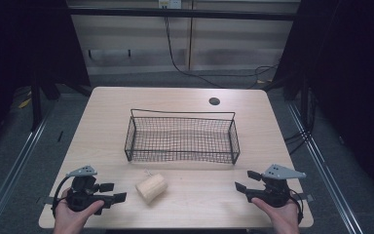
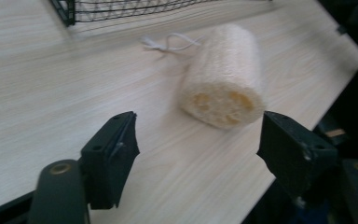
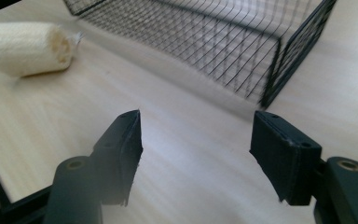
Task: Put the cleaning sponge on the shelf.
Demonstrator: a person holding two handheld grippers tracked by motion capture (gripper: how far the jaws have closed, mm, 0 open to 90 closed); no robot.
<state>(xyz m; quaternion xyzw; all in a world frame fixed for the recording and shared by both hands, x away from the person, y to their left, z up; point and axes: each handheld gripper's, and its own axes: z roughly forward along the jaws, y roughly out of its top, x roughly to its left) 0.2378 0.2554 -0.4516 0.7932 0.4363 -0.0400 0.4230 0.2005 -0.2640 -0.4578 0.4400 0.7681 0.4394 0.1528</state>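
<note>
1. The loofah (image 1: 151, 188) lies on its side on the table (image 1: 102, 126), near the front edge, just in front of the wire basket (image 1: 182, 138) and apart from it.
2. A thin white loop of string (image 2: 170, 42) trails from the loofah's far end.
3. The left gripper (image 1: 113, 192) sits left of the loofah, its jaws spread and empty, with the loofah just ahead of them.
4. The right gripper (image 1: 247, 181) sits at the near right, well apart from the loofah, with its jaws spread and nothing between them.
</note>
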